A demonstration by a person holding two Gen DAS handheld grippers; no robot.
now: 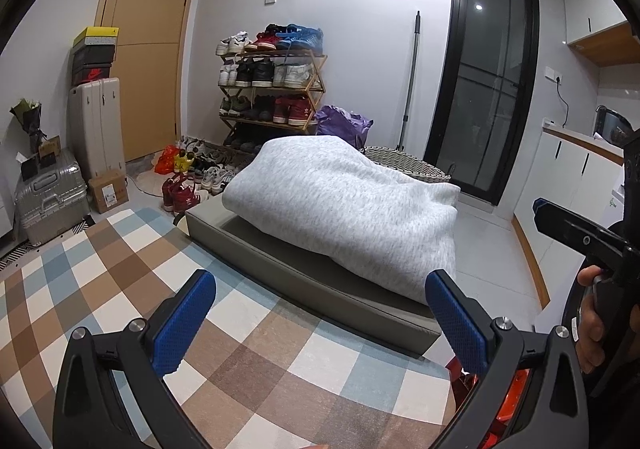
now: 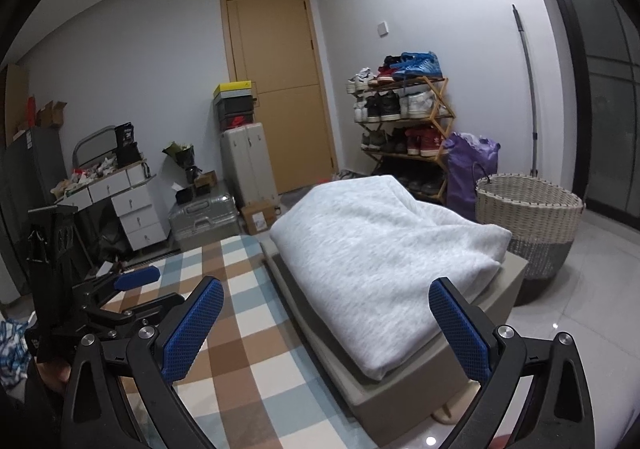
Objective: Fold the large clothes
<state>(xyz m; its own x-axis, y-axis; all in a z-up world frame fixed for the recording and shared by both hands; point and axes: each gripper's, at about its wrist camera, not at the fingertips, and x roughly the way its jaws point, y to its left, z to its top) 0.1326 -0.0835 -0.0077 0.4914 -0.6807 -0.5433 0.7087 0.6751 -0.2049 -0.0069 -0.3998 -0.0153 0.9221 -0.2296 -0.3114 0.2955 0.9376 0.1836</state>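
The folded garment lies on top of a low platform, which sits on the rug. Behind the platform there's a shoe rack against the wall, with a bag just right of it and a basket further right. Left of the rack is the door, then an upright suitcase with boxes stacked on it.

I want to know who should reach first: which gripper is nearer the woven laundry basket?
Right, probably. The woven basket sits beyond the far right of the grey garment; the right gripper is on that side, while the left gripper hovers over the checkered rug.
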